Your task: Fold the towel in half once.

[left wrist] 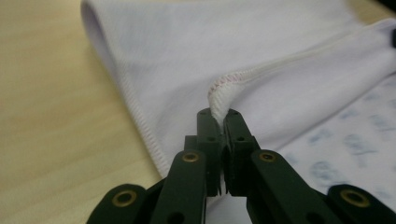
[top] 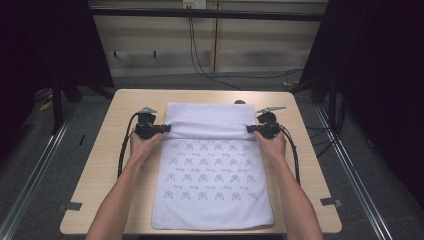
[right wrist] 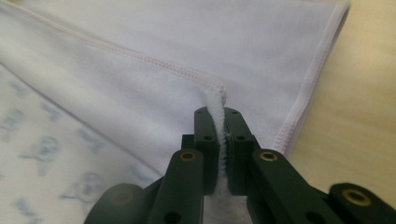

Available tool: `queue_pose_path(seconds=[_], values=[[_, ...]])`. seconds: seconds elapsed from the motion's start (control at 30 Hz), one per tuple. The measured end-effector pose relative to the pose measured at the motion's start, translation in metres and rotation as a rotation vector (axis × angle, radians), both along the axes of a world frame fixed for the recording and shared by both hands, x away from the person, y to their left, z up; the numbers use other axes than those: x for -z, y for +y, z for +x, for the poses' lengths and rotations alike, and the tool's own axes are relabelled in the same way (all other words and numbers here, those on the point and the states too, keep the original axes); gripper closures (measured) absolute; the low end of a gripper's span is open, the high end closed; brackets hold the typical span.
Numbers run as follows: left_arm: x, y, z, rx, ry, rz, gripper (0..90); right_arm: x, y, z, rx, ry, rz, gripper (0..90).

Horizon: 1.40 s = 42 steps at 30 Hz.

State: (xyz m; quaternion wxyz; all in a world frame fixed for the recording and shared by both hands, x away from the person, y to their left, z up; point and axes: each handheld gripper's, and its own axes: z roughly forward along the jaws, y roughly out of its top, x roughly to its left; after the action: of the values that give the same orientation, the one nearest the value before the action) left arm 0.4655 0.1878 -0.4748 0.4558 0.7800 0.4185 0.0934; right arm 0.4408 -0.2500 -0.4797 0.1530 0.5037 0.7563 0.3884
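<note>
**Jaws clamped on both far corners, fold about a third over**

Jaws of our left gripper [top: 159,129] were clenched on the hemmed corner of the white towel [top: 212,200], a pinch of cloth standing up between them. We judged the fold well begun: the far edge was doubled back toward us, its plain underside covering the top of the printed face, while the rest lay flat on the surface [top: 100,175]. Our right gripper [top: 252,129] gripped the opposite corner the same way. Left to do, as we read it: carry both corners to the near edge, lay them down and let go.
</note>
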Motion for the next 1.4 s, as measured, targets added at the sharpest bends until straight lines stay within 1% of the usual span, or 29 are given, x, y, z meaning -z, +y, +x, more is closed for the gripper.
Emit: queue_pose_path(seconds=[0.03, 0.1, 0.13, 0.17, 0.2, 0.23, 0.3, 0.33, 0.4, 0.43, 0.5, 0.53, 0.57, 0.6, 0.67, 0.7, 0.73, 0.8, 0.87, 0.9, 0.97, 1.07, 1.13, 1.2, 1.23, 1.27, 1.33, 1.37, 1.4], values=[[-0.009, 0.002, -0.004, 0.004, -0.022, -0.014, 87.4, -0.009, -0.004, -0.003, 0.0, -0.024, 0.036, 86.3], [-0.028, 0.008, -0.012, 0.032, -0.054, -0.081, 87.3, -0.03, -0.013, -0.009, -0.001, -0.097, 0.105, 86.2], [-0.042, 0.01, -0.02, 0.043, -0.081, -0.117, 87.2, -0.042, -0.016, -0.014, -0.002, -0.137, 0.104, 86.2], [-0.05, 0.011, -0.025, 0.046, -0.103, -0.127, 87.1, -0.055, -0.019, -0.019, -0.015, -0.173, 0.116, 86.2], [-0.061, 0.012, -0.032, 0.06, -0.13, -0.136, 87.1, -0.063, -0.02, -0.023, -0.022, -0.19, 0.118, 86.2], [-0.071, 0.012, -0.04, 0.068, -0.161, -0.132, 87.1, -0.075, -0.021, -0.029, -0.031, -0.216, 0.113, 86.2], [-0.094, 0.015, -0.055, 0.095, -0.218, -0.133, 87.0, -0.096, -0.023, -0.041, -0.059, -0.263, 0.133, 86.1], [-0.102, 0.017, -0.06, 0.099, -0.228, -0.135, 87.0, -0.108, -0.024, -0.05, -0.075, -0.285, 0.137, 86.1], [-0.122, 0.02, -0.075, 0.13, -0.253, -0.145, 86.7, -0.124, -0.027, -0.062, -0.11, -0.304, 0.141, 86.0], [-0.128, 0.02, -0.081, 0.131, -0.261, -0.144, 86.4, -0.135, -0.027, -0.072, -0.124, -0.324, 0.129, 85.9], [-0.14, 0.02, -0.097, 0.153, -0.292, -0.129, 86.5, -0.146, -0.028, -0.086, -0.152, -0.325, 0.135, 85.9], [-0.144, 0.021, -0.105, 0.163, -0.309, -0.12, 86.4, -0.151, -0.028, -0.095, -0.159, -0.334, 0.118, 85.9], [-0.147, 0.022, -0.113, 0.168, -0.317, -0.124, 86.4, -0.155, -0.028, -0.103, -0.174, -0.342, 0.108, 85.9], [-0.149, 0.025, -0.119, 0.172, -0.318, -0.138, 86.4, -0.157, -0.028, -0.112, -0.188, -0.342, 0.114, 85.9], [-0.143, 0.032, -0.131, 0.178, -0.303, -0.169, 86.5, -0.156, -0.027, -0.135, -0.232, -0.354, 0.129, 85.9], [-0.139, 0.033, -0.135, 0.178, -0.296, -0.164, 86.5, -0.152, -0.027, -0.144, -0.246, -0.348, 0.139, 85.9], [-0.129, 0.034, -0.142, 0.184, -0.286, -0.147, 86.5, -0.148, -0.026, -0.15, -0.258, -0.341, 0.137, 85.9], [-0.112, 0.034, -0.152, 0.195, -0.257, -0.127, 86.5, -0.133, -0.022, -0.166, -0.285, -0.311, 0.112, 85.8], [-0.091, 0.035, -0.166, 0.218, -0.204, -0.142, 86.5, -0.114, -0.02, -0.18, -0.312, -0.269, 0.095, 85.7], [-0.08, 0.036, -0.173, 0.226, -0.185, -0.131, 86.6, -0.105, -0.02, -0.186, -0.313, -0.245, 0.087, 85.7], [-0.056, 0.038, -0.187, 0.248, -0.125, -0.111, 86.6, -0.084, -0.021, -0.196, -0.33, -0.187, 0.087, 85.6], [-0.028, 0.04, -0.203, 0.275, -0.067, -0.069, 86.3, -0.051, -0.02, -0.208, -0.356, -0.1, 0.094, 84.8], [-0.012, 0.038, -0.208, 0.295, -0.018, -0.04, 86.1, -0.029, -0.016, -0.215, -0.37, -0.032, 0.076, 84.0], [-0.003, 0.035, -0.212, 0.313, 0.016, -0.008, 85.8, -0.014, -0.013, -0.217, -0.382, 0.012, 0.057, 83.6], [-0.002, 0.034, -0.215, 0.328, 0.019, 0.006, 85.6, -0.01, -0.011, -0.22, -0.396, 0.025, 0.042, 82.8], [-0.002, 0.033, -0.218, 0.343, 0.014, 0.007, 85.6, -0.009, -0.012, -0.223, -0.402, 0.03, 0.042, 81.7], [-0.003, 0.034, -0.224, 0.355, 0.006, 0.002, 84.8, -0.01, -0.015, -0.232, -0.424, 0.036, 0.097, 77.0], [-0.003, 0.035, -0.229, 0.354, 0.001, -0.007, 84.3, -0.011, -0.015, -0.236, -0.434, 0.041, 0.093, 74.6], [-0.002, 0.036, -0.232, 0.368, 0.004, 0.012, 84.1, -0.011, -0.015, -0.241, -0.447, 0.052, 0.082, 72.0]])
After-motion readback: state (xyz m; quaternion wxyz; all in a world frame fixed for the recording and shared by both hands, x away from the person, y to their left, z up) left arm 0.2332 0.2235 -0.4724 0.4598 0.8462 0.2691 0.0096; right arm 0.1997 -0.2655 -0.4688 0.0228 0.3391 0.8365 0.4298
